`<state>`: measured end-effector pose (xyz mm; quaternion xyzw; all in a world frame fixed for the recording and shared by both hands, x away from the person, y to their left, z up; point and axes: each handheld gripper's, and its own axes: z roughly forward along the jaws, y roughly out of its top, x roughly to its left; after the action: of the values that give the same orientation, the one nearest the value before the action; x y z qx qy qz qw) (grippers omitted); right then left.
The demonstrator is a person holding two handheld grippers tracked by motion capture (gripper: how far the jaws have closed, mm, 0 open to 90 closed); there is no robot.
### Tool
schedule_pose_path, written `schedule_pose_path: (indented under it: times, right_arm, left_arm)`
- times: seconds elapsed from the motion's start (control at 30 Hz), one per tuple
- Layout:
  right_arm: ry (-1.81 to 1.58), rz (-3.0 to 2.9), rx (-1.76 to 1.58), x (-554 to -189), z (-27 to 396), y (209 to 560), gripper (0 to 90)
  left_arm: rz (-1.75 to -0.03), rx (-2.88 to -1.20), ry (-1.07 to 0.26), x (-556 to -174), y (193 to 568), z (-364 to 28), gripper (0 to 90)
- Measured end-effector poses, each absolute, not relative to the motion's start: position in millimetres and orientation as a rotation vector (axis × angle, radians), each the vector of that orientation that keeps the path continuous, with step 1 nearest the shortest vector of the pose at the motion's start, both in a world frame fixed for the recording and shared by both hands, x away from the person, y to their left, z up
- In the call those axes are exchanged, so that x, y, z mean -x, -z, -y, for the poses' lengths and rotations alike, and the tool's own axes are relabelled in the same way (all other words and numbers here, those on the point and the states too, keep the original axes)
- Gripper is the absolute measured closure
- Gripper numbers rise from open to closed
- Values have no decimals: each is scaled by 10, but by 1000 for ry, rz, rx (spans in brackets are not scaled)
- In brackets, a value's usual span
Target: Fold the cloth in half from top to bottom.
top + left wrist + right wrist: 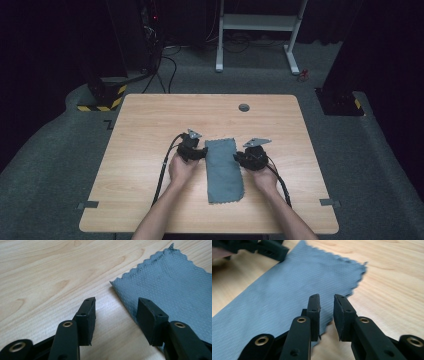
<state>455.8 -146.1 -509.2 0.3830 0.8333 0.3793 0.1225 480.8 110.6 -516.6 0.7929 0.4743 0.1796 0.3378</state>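
On the wooden table (pixel 150 200) a grey cloth (pixel 223 170) lies centred, left gripper (pixel 200 153) spread at its nine o'clock edge, right gripper (pixel 239 159) narrowly parted at three (its close view reveals zigzag hems).

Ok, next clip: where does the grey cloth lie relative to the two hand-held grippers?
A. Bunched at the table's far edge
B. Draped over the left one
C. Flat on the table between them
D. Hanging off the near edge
C: in the high view the grey cloth lies flat on the wooden table, with the left hand-held gripper at one long edge and the right hand-held gripper at the other.
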Motion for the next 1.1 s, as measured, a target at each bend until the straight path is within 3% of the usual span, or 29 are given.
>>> schedule_pose_path:
  times: [0.73,0.97,1.1]
  right_arm:
    - [-1040,-2273,-1311,-5110,1291,5089,687]
    - [-964,-2261,-1341,-5225,1161,5119,679]
    - [-932,-2278,-1303,-5216,1094,5162,686]
  left_arm:
    - [-1312,-2076,-477,-5022,5130,-983,509]
    - [-1309,-2072,-479,-5025,5128,-953,582]
    - [-1302,-2066,-469,-5032,5128,-946,677]
